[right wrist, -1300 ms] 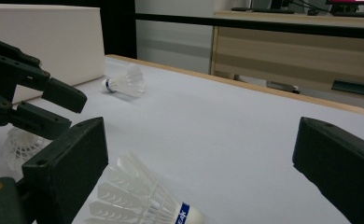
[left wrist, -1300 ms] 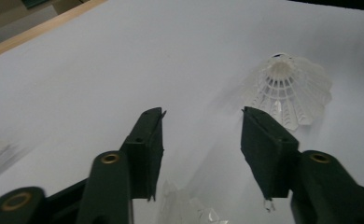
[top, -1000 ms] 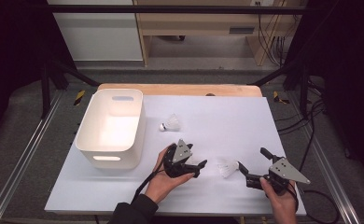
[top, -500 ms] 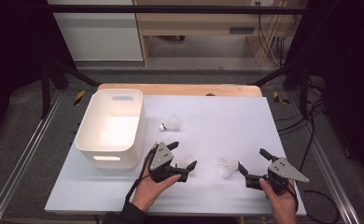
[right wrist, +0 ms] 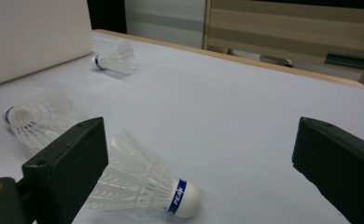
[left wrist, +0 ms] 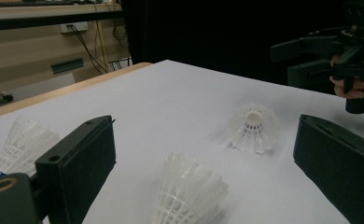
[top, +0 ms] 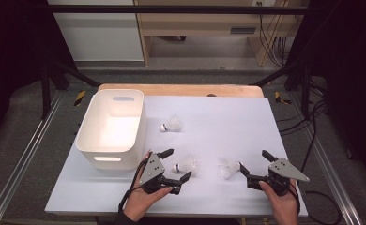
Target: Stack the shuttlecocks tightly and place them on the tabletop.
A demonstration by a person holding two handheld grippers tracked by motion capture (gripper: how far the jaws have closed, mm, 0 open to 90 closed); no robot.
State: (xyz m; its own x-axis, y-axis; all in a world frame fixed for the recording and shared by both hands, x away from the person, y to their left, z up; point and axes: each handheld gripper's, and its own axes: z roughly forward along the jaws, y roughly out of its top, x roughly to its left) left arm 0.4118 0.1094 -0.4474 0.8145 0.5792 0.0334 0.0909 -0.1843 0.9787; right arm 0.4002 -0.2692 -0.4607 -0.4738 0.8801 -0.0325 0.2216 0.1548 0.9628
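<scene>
Three shuttlecocks lie on a white table (top: 218, 122) beside a white bin (top: 113, 129), and both of a person's hand-held grippers are set to collect them. The left gripper (top: 176, 165), just off the bin's near right corner, has just been opening its jaws and now stands wide, with the middle shuttlecock (top: 186, 165) lying loose between them, its cork end toward the bin. The right gripper (top: 254, 168), well to the right of the bin, is also wide, with the right shuttlecock (top: 228, 167) lying just off its inner jaw and nothing gripped. The far shuttlecock (top: 171, 124) rests alone just beyond the bin's right wall.

A clean pick-up likely means sliding each gripper forward until the feather skirt sits squarely between the pads, then closing gently near the cork, since the skirt looks light and easily crushed or flicked away. The bin's open top seems the natural drop point.
</scene>
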